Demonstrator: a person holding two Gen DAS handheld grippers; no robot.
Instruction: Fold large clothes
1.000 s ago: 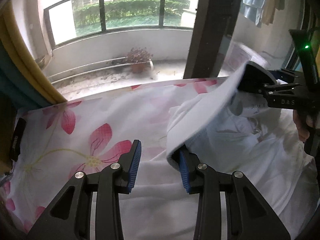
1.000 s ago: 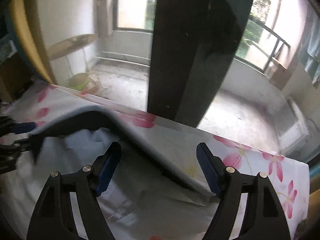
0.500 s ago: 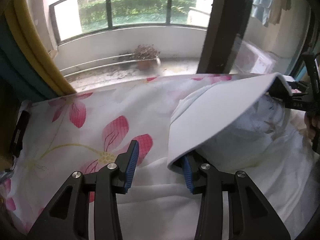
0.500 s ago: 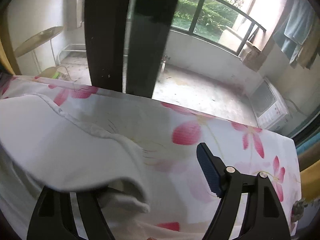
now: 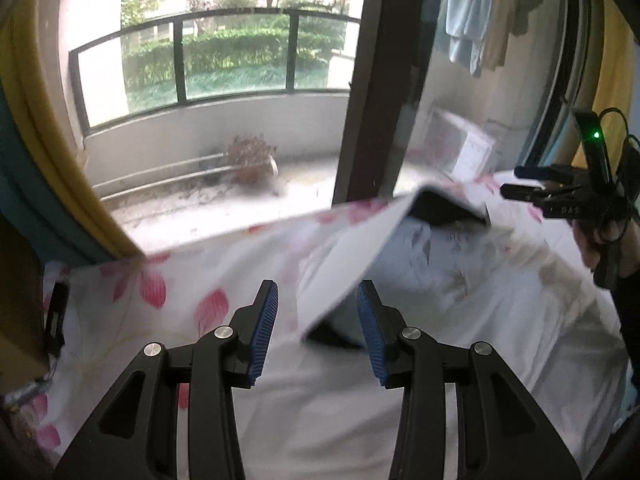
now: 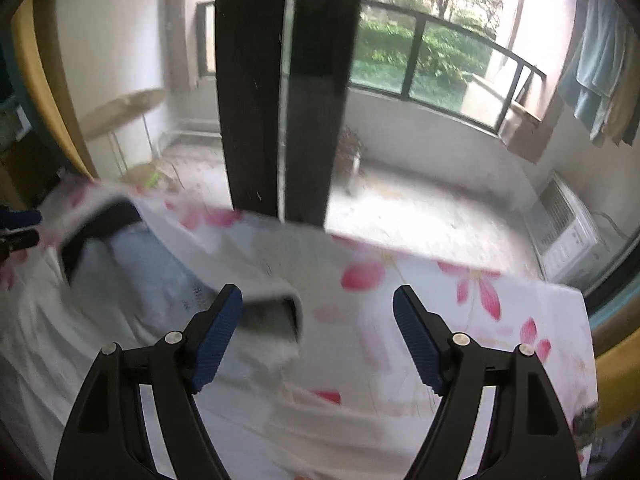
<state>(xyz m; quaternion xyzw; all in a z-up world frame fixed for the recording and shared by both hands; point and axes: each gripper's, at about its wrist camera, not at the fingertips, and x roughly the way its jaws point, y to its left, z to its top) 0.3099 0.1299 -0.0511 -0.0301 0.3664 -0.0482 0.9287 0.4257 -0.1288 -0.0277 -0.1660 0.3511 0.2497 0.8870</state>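
A large white garment (image 5: 440, 300) lies on a bed sheet with pink flowers (image 5: 180, 300). Its folded-over flap (image 5: 352, 252) is blurred and arches above the cloth, dark underneath. One corner of the flap lies between the fingers of my left gripper (image 5: 318, 316), which is open, its pads clear of the cloth. My right gripper (image 6: 318, 312) is open wide. The flap's other end (image 6: 272, 300) sits just beside its left finger, untouched. Each gripper appears in the other's view: right gripper (image 5: 514, 180), left gripper (image 6: 20, 227).
Past the bed's far edge stands a dark door post (image 5: 368, 100). Behind the glass is a balcony with a potted plant (image 5: 252, 156) and a white air-conditioner unit (image 6: 564, 228). A yellow curtain (image 5: 52, 152) hangs at the left. A hand (image 5: 592, 248) grips the right tool.
The flap, draped over the right gripper's finger before, has slipped off it and off my left gripper's right pad. Both grippers have lifted, and the right one has drawn away sideways.
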